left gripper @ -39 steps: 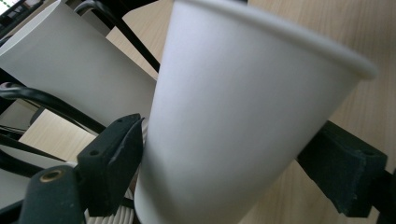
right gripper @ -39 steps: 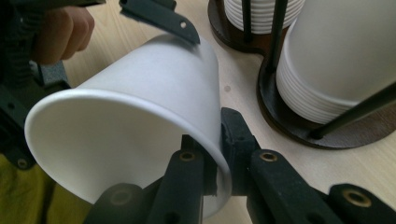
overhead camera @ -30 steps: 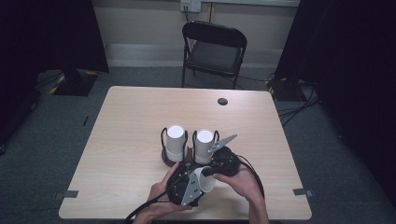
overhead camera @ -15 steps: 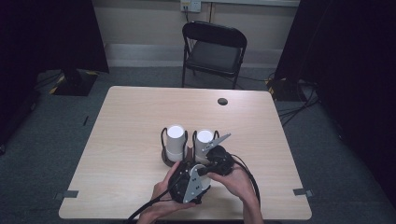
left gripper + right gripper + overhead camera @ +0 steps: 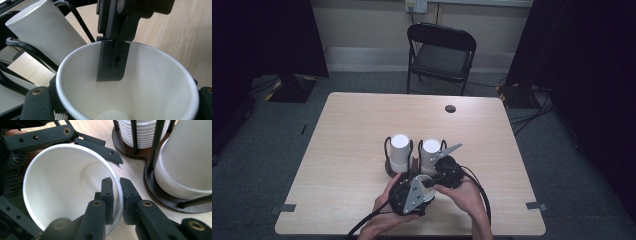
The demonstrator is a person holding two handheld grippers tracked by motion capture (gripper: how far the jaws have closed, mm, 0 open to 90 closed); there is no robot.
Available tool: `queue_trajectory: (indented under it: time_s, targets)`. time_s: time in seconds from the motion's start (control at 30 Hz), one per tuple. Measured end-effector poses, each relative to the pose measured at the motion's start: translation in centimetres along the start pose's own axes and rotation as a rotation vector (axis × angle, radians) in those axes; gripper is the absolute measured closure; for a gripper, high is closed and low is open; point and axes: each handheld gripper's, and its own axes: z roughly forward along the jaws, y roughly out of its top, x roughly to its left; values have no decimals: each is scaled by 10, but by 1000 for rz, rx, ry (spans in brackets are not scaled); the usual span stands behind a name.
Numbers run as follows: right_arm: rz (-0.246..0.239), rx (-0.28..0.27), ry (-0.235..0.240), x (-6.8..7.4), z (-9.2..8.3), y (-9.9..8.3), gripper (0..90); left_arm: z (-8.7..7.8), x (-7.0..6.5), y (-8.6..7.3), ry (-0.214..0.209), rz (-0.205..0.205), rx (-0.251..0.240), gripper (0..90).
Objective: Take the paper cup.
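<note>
With your left gripper (image 5: 424, 184) cradling the paper cup (image 5: 70, 187) and its jaws just closing, your right gripper (image 5: 117, 195), just opening, barely pinches the rim; squeeze harder and the wall crumples.

black folding chair (image 5: 440, 52), small dark disc (image 5: 450, 108)

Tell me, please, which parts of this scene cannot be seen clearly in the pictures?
- Paper cup: the bottom edge of the left gripper view cuts off its base.
- Cup holder: its top is cut off in the right gripper view.
- Small dark thing on the table: too small to identify in the high view.
</note>
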Motion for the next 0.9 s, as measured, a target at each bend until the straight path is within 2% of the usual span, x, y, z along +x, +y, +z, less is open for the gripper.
queue_trajectory:
  time_s: [0.07, 0.2, 0.5, 0.57, 0.63, 0.7, 0.8, 0.9]
  targets:
    - [-2, -4, -6, 0, 0, -1, 796, -1, 1, -1, -16, -7, 0, 234]
    - [-2, -18, -29, 3, -3, -3, 746, -2, 2, -5, -14, -44, -7, 234]
    - [24, -97, -62, 4, -11, -12, 659, -4, 6, -9, -16, -90, -19, 234]
    - [27, -111, -69, 5, -11, -13, 641, -4, 7, -9, -24, -119, -28, 235]
    - [27, -137, -75, 5, -12, -15, 621, -5, 7, -9, -25, -141, -22, 237]
    - [31, -170, -83, 5, -13, -18, 608, -6, 9, -9, -21, -131, -16, 237]
    - [39, -210, -79, 6, -12, -23, 595, -8, 11, -10, -15, -138, -12, 237]
    - [50, -252, -74, 5, -12, -28, 582, -8, 12, -12, -14, -166, -11, 237]
